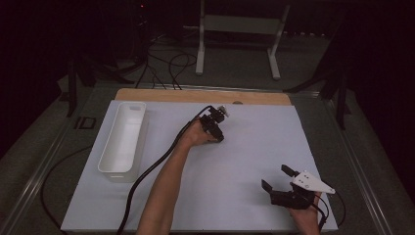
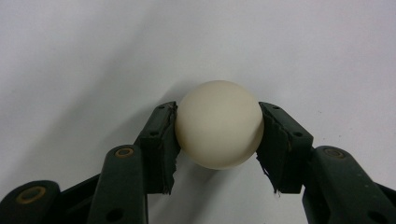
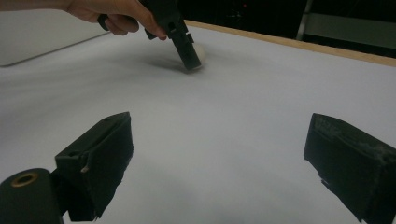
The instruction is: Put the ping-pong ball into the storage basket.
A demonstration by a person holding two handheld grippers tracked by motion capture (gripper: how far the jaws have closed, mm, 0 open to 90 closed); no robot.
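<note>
**Inspector:** Tongs first. Count and condition?

**Assistant:** Two grippers. Left gripper is clamped on one ball, a pad pressing each side of it. Right gripper stands with its jaws wide apart, nothing between them, bare sheet beneath.

**Inspector:** Positions in the high view?

**Assistant:** Left gripper sits just above centre of the frame, on the white sheet. Right gripper is at lower right, well apart from it.

**Inspector:** Describe the ball.

**Assistant:** One only. Cream-white, round, smooth, matte, no markings visible. It rests on or just above the sheet; contact cannot be confirmed.

**Inspector:** Other items?

**Assistant:** One white rectangular bin at left of the frame, long and narrow, near the sheet's left edge. One wooden strip along the sheet's far edge.

**Inspector:** Obstructions?

**Assistant:** In the right gripper view the ball is largely covered by the left gripper's jaw. In the high view the ball is too small to make out. The surroundings are dark.
</note>
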